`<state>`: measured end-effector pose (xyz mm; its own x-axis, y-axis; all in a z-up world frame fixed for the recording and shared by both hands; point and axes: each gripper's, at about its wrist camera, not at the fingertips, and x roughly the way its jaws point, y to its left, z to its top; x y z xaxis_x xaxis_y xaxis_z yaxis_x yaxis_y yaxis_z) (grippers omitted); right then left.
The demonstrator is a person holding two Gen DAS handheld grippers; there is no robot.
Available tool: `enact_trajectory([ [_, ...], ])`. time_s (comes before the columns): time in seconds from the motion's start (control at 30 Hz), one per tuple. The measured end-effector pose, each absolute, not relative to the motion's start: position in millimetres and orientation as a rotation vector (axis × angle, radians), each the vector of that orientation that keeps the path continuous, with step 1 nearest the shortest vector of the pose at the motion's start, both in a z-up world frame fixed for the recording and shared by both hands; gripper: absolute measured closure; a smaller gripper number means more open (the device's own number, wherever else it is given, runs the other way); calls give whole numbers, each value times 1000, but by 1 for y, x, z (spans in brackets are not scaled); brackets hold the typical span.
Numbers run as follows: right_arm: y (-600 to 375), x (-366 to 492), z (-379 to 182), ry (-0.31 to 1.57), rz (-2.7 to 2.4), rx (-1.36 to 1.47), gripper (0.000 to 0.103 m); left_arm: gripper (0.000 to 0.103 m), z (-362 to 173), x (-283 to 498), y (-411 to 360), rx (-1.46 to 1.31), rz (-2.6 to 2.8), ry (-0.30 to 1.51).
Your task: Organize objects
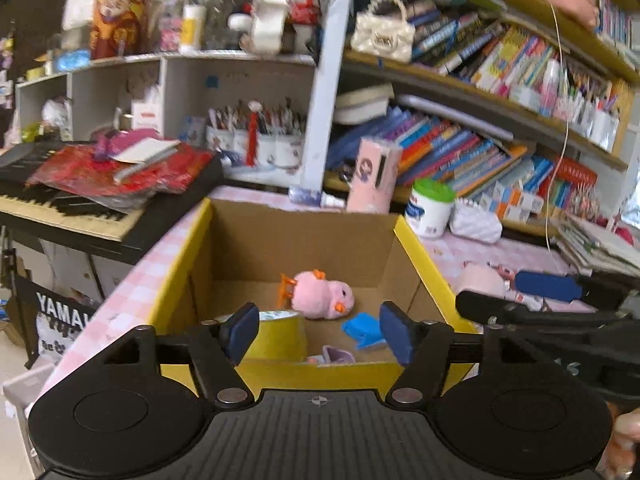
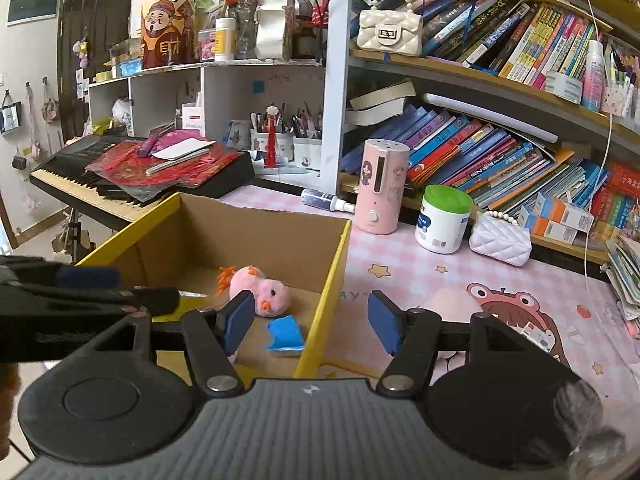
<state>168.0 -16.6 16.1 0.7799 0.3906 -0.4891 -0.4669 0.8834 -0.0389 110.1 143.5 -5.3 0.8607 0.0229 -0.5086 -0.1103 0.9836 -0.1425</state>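
Observation:
A yellow-sided cardboard box (image 1: 416, 248) stands on the pink desk; it also shows in the right wrist view (image 2: 336, 264). Inside lie a pink plush chick (image 1: 322, 295) (image 2: 264, 290), a blue packet (image 1: 362, 332) (image 2: 286, 334), a yellow tape roll (image 1: 280, 334) and a small purple item (image 1: 338, 355). My left gripper (image 1: 320, 334) is open and empty above the box's near edge. My right gripper (image 2: 312, 326) is open and empty over the box's right wall. The right gripper's arm (image 1: 560, 320) shows in the left view, and the left gripper's arm (image 2: 80, 300) in the right view.
On the desk behind the box stand a pink humidifier (image 2: 384, 186), a green-lidded white jar (image 2: 442, 220), a white quilted purse (image 2: 500, 238) and a small bottle (image 2: 326, 200). Bookshelves (image 2: 500, 140) rise at the back. A keyboard (image 2: 100, 184) piled with red papers stands on the left.

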Motion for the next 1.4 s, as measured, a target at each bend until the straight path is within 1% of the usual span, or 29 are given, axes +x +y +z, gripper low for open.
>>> enact_trajectory([
  [0.03,-15,163,16,490,466,-162,42,30,-3,102,145,-173,80,519],
  [0.1,-12,155,15,491,466,-160,42,29,0,87,149,-176,107,503],
  [0.17,-10,145,14,493,464,-160,40,23,-1,73,153,-172,141,500],
  [0.23,-5,134,11,503,462,-168,36,22,-4,61,157,-172,166,509],
  [0.43,7,98,-2,564,483,-197,33,21,-21,30,166,-174,199,618],
  [0.57,13,72,-12,610,496,-212,32,21,-29,9,169,-174,183,658],
  [1.0,5,18,-23,661,447,-186,27,21,-35,-34,167,-161,140,696],
  [1.4,-23,-6,-29,696,337,-153,27,21,-42,-33,147,-137,30,738],
])
